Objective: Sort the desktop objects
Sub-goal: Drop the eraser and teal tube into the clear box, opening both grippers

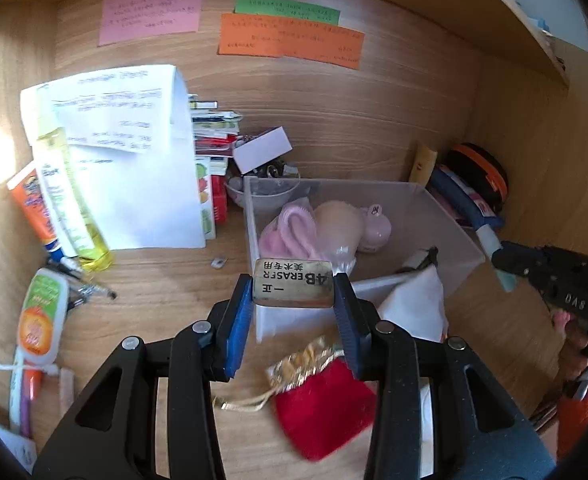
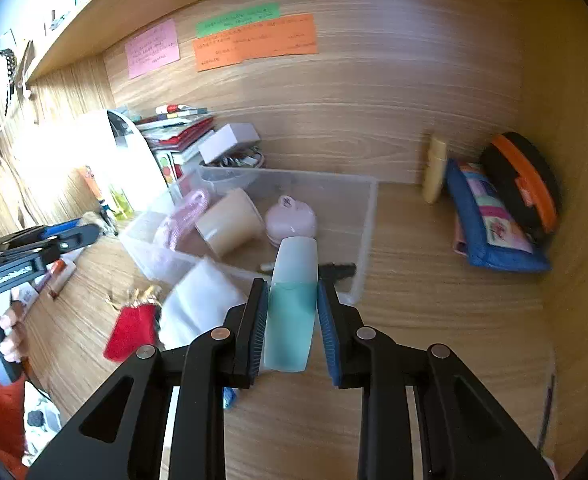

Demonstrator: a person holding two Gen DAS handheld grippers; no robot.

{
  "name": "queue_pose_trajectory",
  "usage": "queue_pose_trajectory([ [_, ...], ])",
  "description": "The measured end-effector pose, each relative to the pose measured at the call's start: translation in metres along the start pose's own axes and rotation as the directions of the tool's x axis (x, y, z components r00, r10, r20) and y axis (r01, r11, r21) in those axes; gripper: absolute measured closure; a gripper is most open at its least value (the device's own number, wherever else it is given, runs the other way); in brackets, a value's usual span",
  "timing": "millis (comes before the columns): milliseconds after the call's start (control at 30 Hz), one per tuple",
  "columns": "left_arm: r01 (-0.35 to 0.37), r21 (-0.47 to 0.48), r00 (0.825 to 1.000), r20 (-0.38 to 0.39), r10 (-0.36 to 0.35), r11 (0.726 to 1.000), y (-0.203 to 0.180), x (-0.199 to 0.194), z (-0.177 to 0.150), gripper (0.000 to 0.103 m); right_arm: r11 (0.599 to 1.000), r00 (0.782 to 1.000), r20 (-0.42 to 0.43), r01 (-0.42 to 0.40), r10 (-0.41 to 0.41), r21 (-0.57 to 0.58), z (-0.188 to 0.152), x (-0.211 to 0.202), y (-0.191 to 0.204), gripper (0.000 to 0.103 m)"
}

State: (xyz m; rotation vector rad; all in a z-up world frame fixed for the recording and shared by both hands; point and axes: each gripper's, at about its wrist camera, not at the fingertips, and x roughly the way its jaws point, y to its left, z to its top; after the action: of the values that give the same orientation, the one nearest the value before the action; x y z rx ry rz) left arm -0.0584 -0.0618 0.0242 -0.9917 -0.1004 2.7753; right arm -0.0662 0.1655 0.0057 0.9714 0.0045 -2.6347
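Wooden walls with coloured notes close in the cluttered surface. At its left edge lie tubes and a yellow bottle. The left tool is clenched on an eraser above the clear bin's near wall; the right tool grips a teal bottle. Best carry each past the rim before letting go. Bin contents are partly hidden.
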Motion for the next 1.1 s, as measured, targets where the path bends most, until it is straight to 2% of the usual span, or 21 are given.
queue_pose_trajectory([
  [167, 0.018, 0.003, 0.999, -0.045, -0.018, 1.000, -0.001, 0.030, 0.011, 0.063, 0.999, 0.999, -0.018, -0.031, 0.031, 0.005, 0.013, 0.026, 0.004, 0.080],
  [267, 0.012, 0.010, 0.998, -0.068, -0.011, 1.000, -0.003, 0.046, 0.014, 0.063, 1.000, 0.999, -0.032, 0.003, -0.003, -0.021, 0.021, 0.045, 0.009, 0.080],
  [333, 0.016, 0.005, 0.997, -0.079, -0.015, 1.000, -0.002, 0.054, 0.015, 0.063, 1.000, 0.999, -0.052, 0.010, -0.011, -0.023, 0.024, 0.058, 0.009, 0.080],
  [400, 0.014, 0.005, 0.996, -0.083, -0.013, 1.000, -0.001, 0.059, 0.015, 0.063, 1.000, 0.997, -0.077, 0.004, -0.005, -0.016, 0.025, 0.070, 0.008, 0.086],
  [600, 0.008, 0.025, 0.996, -0.086, -0.005, 1.000, -0.003, 0.067, 0.017, 0.063, 1.000, 0.992, -0.127, -0.006, 0.004, -0.016, 0.023, 0.091, 0.006, 0.086],
  [700, 0.007, 0.034, 0.996, -0.088, -0.004, 0.999, -0.004, 0.070, 0.017, 0.060, 1.000, 0.992, -0.124, -0.002, -0.001, -0.024, 0.023, 0.092, 0.006, 0.086],
  [767, 0.010, 0.039, 0.996, -0.084, -0.007, 0.999, -0.006, 0.069, 0.016, 0.053, 1.000, 0.992, -0.127, -0.007, 0.003, -0.028, 0.022, 0.091, 0.007, 0.085],
  [833, 0.009, 0.051, 0.997, -0.072, -0.005, 0.999, -0.010, 0.065, 0.017, 0.047, 1.000, 0.992, -0.129, -0.007, 0.003, -0.030, 0.022, 0.088, 0.008, 0.081],
  [967, -0.006, 0.072, 0.999, -0.035, 0.009, 0.997, -0.015, 0.054, 0.017, 0.027, 1.000, 0.993, -0.114, -0.001, -0.002, -0.030, 0.023, 0.083, 0.010, 0.057],
  [1000, -0.004, 0.073, 1.000, -0.029, 0.006, 0.997, -0.016, 0.052, 0.017, 0.026, 0.999, 0.994, -0.105, 0.003, -0.006, -0.032, 0.022, 0.079, 0.012, 0.053],
  [1100, -0.008, 0.074, 1.000, -0.018, 0.009, 0.997, -0.017, 0.045, 0.016, 0.026, 0.999, 0.996, -0.085, 0.012, -0.015, -0.044, 0.023, 0.070, 0.017, 0.048],
])
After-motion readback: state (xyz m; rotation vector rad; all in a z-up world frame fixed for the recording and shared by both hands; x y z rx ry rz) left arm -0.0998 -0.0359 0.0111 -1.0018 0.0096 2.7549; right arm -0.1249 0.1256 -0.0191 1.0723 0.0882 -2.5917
